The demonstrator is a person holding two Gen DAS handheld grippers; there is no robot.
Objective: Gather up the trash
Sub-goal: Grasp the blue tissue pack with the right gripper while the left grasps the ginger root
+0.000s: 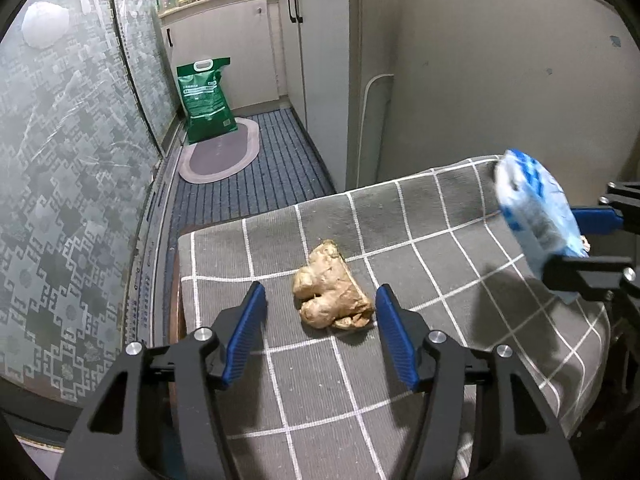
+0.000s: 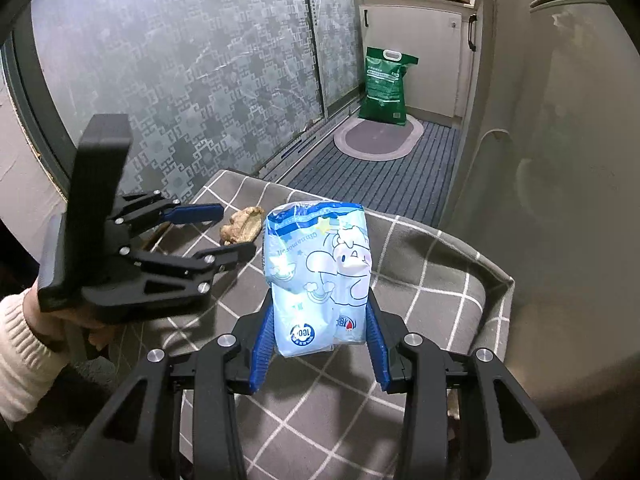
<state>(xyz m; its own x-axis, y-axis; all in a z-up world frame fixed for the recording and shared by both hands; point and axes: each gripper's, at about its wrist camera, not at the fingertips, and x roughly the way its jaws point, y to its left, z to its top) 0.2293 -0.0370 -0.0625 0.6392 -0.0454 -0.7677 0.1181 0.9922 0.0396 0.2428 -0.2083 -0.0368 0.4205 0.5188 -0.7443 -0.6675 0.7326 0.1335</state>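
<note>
Left wrist | left tool (image 1: 320,300) open, crumpled paper (image 1: 330,286) between pads (untouched) | right tool (image 2: 320,320) clamps packet (image 2: 318,276)

— How does the black left gripper with blue ribbed pads (image 1: 320,296) stand?
— Tilted downward, jaws parted, pads touching nothing.
— And the matching black, blue-padded right gripper (image 2: 322,322)?
— Angled down, clamped on a pale blue packet (image 2: 318,276).

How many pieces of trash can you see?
2. A crumpled brown paper wad lies on the checked cloth between the left claw's open fingers. A blue wrapper is pinched in the right claw. More may be hidden.
</note>
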